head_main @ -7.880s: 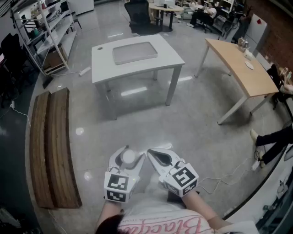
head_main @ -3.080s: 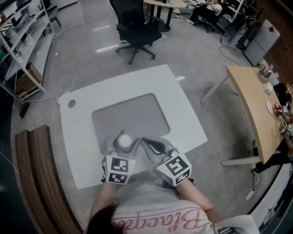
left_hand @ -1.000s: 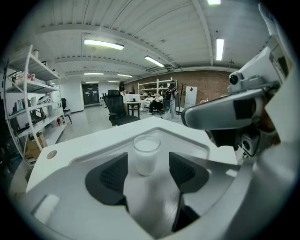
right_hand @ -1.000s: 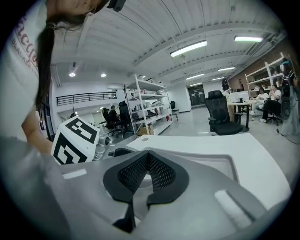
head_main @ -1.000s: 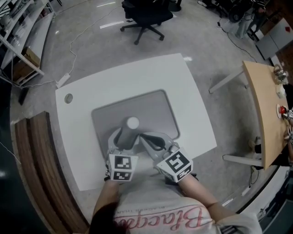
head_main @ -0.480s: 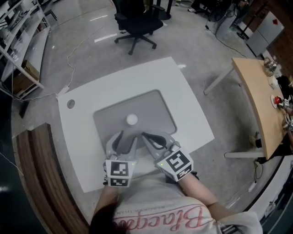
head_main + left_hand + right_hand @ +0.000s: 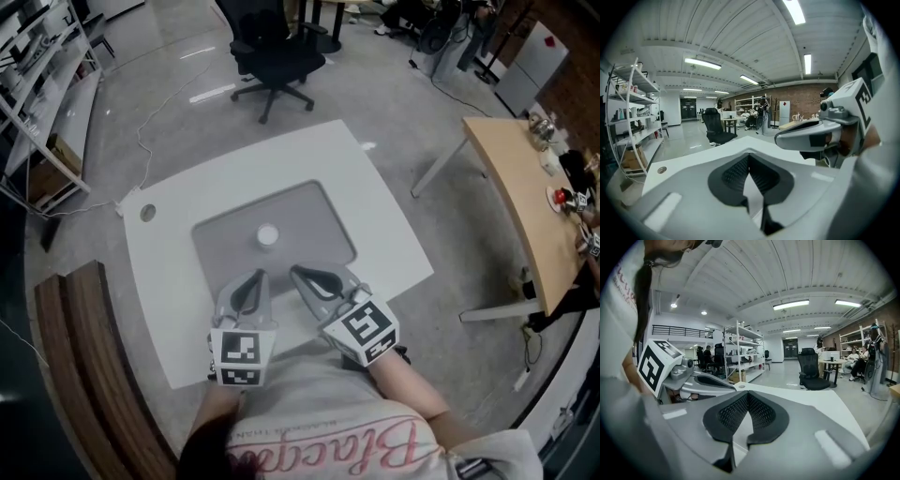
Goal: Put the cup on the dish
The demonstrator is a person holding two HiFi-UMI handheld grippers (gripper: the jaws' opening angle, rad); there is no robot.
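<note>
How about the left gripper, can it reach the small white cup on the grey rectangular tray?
Probably yes: the small white cup stands on the grey rectangular tray ahead of the left gripper, with nothing between them. Its jaws are shut, so they must open first.

Head view. The table [image 7: 375, 234] occupies the centre of the frame. The dish [image 7: 314, 211] lies on its middle, and the cup [image 7: 267, 235] stands on the dish, left of the dish's centre. The left gripper [image 7: 259, 275] and right gripper [image 7: 296, 273] sit side by side below the cup, over the table's near part. The chair [image 7: 272, 47] is at upper centre, the desk [image 7: 525, 187] at right, the bench [image 7: 80, 366] at lower left and the shelving [image 7: 37, 66] at upper left.
</note>
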